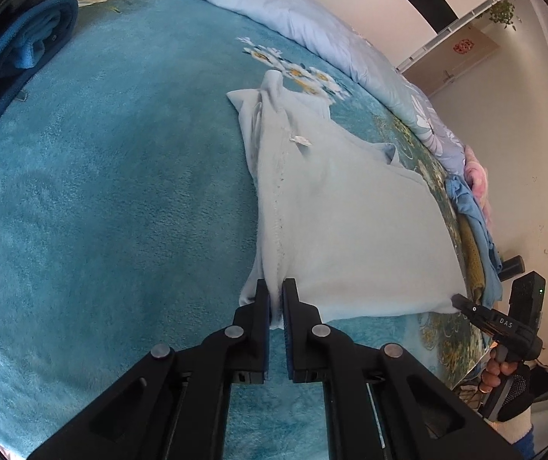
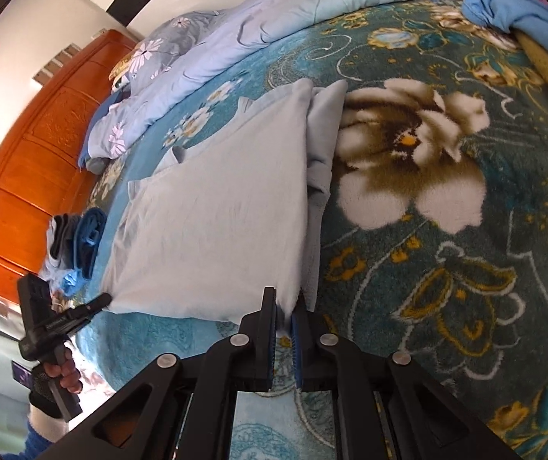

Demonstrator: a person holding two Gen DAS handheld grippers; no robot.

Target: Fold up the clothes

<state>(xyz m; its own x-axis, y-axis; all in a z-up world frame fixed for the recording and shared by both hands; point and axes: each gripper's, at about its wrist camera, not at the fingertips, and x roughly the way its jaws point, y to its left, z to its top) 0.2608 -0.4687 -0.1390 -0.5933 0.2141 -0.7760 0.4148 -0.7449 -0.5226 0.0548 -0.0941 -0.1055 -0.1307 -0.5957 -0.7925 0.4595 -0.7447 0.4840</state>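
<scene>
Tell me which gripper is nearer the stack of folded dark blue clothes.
Left. The left gripper pinches the pale blue garment at the corner on the side of the folded stack; the right gripper holds the opposite corner, farther away.

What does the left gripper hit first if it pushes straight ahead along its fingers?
The left gripper is shut on the near edge of the pale blue garment, so going forward it would push into that cloth, bunching it along the teal blanket. The crumpled quilt lies farther on; depth is unclear.
</scene>
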